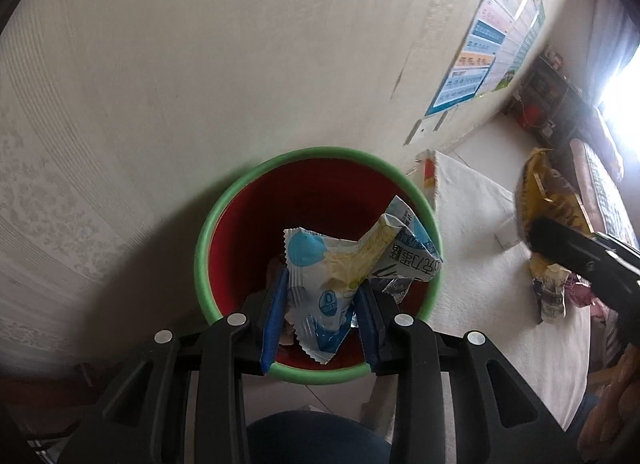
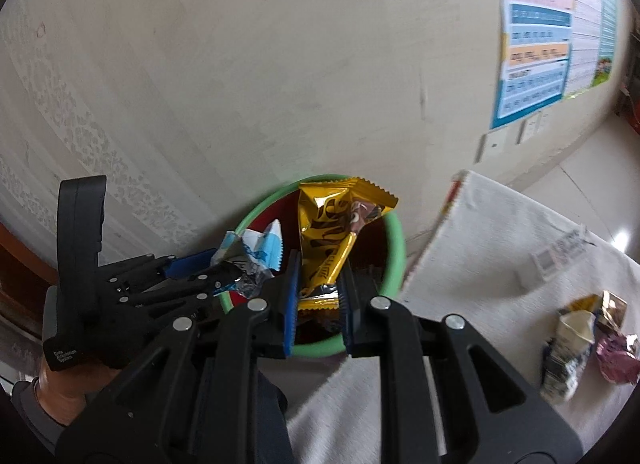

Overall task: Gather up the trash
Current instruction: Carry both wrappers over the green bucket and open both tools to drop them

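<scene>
Left gripper (image 1: 320, 318): jaws clenching on a white-and-blue wrapper (image 1: 340, 272), blue pads pinching its lower half, crumpled top fanning out above them. Wrapper is hanging directly over the mouth of the bin (image 1: 256, 180), a red bucket with a green rim, standing against the pale wall (image 1: 200, 64).

Right gripper (image 2: 318, 296): jaws also clamping, on a yellow-and-brown wrapper (image 2: 332, 232); pads are squeezing its lower end, top end is sticking up. This wrapper is sitting over the bin's far rim in the right wrist view, so it is above the bin opening or just at its edge; cannot tell more exactly. From the left wrist view the right gripper is showing to the right of the bin, with the yellow wrapper blurred.

A hand (image 2: 60, 388) is gripping the left gripper's handle, left of the bin.

Right of the bin, a surface under a white cloth (image 2: 500, 248) is running right up beside the bin. On it, well apart from the bin, leftover trash is lying: a crumpled white-and-blue carton (image 2: 568, 356) and a purple foil wrapper (image 2: 618, 358) just beside it, a gold foil piece (image 2: 614, 306) touching or nearly touching above them.

On the wall, up and right of the bin, a colourful poster (image 2: 536, 44) is hanging.
</scene>
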Demonstrator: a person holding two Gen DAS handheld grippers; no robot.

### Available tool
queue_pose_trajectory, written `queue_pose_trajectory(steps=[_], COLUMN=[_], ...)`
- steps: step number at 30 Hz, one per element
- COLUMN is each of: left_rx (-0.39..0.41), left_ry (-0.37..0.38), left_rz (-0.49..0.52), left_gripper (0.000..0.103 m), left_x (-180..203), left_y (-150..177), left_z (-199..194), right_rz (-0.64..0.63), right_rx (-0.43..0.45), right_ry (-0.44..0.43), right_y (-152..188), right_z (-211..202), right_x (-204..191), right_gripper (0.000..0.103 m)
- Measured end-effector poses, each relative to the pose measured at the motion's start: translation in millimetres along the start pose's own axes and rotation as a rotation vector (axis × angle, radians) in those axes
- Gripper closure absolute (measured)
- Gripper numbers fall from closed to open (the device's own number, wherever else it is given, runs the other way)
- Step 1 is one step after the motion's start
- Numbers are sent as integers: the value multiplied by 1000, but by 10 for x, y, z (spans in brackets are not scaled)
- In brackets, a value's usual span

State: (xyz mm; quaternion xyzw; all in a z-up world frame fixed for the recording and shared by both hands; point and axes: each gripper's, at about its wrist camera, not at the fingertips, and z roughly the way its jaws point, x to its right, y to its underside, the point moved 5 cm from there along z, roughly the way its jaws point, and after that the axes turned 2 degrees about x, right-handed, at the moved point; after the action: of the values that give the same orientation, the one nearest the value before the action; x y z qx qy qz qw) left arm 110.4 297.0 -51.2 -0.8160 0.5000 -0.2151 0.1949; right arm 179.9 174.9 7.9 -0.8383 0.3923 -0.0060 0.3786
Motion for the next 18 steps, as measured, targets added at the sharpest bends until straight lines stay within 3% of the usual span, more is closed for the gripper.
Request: queue_pose_trajectory(steps=[11, 13, 15, 16, 18], left_rx=[-53, -52, -43, -40, -37], left_ry=[27, 30, 33, 32, 30], left_rz=[-42, -51, -62, -63, -59], left_gripper=[67, 57, 44, 37, 34], left_x=[-147, -168, -180, -187, -191], left_y=[-66, -79, -97, -97, -93], left_z=[377, 419, 444, 445, 447], right_rz=[-20, -23, -25, -26, -29], right_rx=[-72, -74, -67, -57, -48], right_ry=[-8, 1, 22, 32, 39], right_y=[-12, -16, -26, -36, -53], right_z=[467, 505, 509, 498, 485], right_x=[-136, -134, -122, -118, -117], right_gripper=[82, 73, 43, 40, 35])
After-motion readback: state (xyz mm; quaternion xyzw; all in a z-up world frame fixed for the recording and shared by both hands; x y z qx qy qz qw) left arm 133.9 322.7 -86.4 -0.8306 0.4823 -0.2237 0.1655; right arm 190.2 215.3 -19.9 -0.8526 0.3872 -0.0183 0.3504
